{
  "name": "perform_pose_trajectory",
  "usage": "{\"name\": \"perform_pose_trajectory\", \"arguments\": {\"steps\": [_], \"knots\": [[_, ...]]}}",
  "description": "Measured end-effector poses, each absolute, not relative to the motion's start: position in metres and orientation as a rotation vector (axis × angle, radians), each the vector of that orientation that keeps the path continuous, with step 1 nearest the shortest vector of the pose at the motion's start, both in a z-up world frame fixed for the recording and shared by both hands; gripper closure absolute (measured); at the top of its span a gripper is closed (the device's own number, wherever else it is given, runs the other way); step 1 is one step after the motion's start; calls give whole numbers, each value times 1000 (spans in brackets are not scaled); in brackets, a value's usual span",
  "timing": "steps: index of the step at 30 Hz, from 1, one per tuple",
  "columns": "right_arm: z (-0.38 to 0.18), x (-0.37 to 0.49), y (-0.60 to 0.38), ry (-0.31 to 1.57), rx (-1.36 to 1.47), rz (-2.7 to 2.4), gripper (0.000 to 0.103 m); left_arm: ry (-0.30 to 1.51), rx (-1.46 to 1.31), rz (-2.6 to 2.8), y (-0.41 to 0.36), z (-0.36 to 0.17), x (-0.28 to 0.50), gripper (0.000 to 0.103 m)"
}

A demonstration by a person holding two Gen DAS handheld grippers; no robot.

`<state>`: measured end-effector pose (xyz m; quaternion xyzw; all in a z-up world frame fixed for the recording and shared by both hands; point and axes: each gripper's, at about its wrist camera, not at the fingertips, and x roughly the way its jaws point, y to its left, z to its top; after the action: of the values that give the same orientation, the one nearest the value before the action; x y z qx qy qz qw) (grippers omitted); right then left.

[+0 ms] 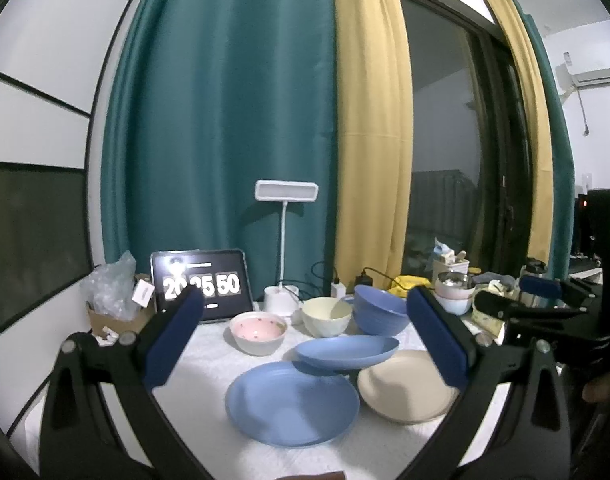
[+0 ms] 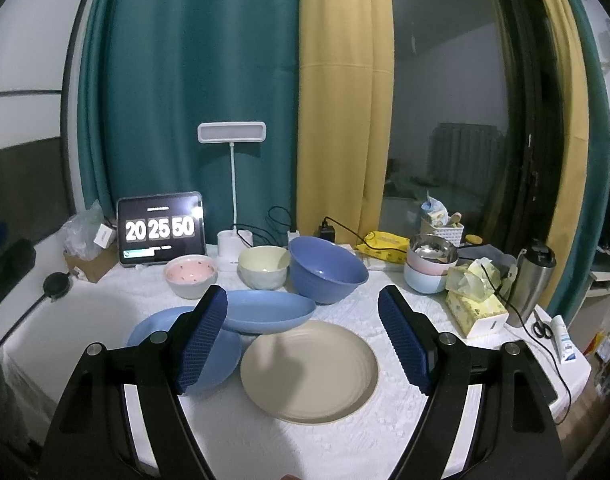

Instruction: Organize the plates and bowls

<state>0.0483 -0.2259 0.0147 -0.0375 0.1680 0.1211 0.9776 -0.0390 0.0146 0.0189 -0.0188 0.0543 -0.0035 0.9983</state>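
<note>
Right wrist view, at 20:25:50 by the tablet [image 2: 161, 231]: you faced three plates crowded at the middle of the white table [image 2: 265, 440]. The beige plate [image 2: 309, 372] lay flat nearest you. The oval blue plate [image 2: 265, 312] sat tilted, its edges resting on the beige plate and on the round blue plate [image 2: 221, 356] to the left. Behind them stood three bowls in a row: pink [image 2: 191, 276], cream [image 2: 263, 272] and blue [image 2: 327, 270], the blue one tipped toward the cream. Further right, more bowls [image 2: 429, 270] were stacked, a metal one on top, beside a tissue box [image 2: 475, 308] and a steel flask [image 2: 531, 280].

Your right gripper [image 2: 303, 336] hovered above the beige plate, fingers wide apart and holding nothing. Left wrist view showed your left gripper [image 1: 305, 340] likewise spread and empty, hanging over the round blue plate [image 1: 293, 404] and the oval one [image 1: 347, 350]. A lamp [image 2: 231, 133] rose behind the bowls against green and yellow curtains [image 2: 265, 80].
</note>
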Motion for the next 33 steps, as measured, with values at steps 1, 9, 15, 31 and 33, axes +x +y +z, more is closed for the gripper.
{"name": "perform_pose_trajectory", "arguments": {"steps": [1, 9, 15, 31, 33], "knots": [[15, 49, -224, 336, -81, 241, 21, 109, -38, -8, 14, 19, -39, 1], [15, 49, -223, 335, -82, 242, 21, 109, -36, -5, 14, 18, -39, 1], [14, 49, -224, 335, -81, 244, 21, 111, -41, -18, 13, 18, -38, 1], [14, 66, -222, 357, -93, 253, 21, 126, -57, -5, 11, 15, -20, 1], [13, 72, -221, 363, -94, 254, 21, 133, -54, -2, 11, 15, -15, 1]]}}
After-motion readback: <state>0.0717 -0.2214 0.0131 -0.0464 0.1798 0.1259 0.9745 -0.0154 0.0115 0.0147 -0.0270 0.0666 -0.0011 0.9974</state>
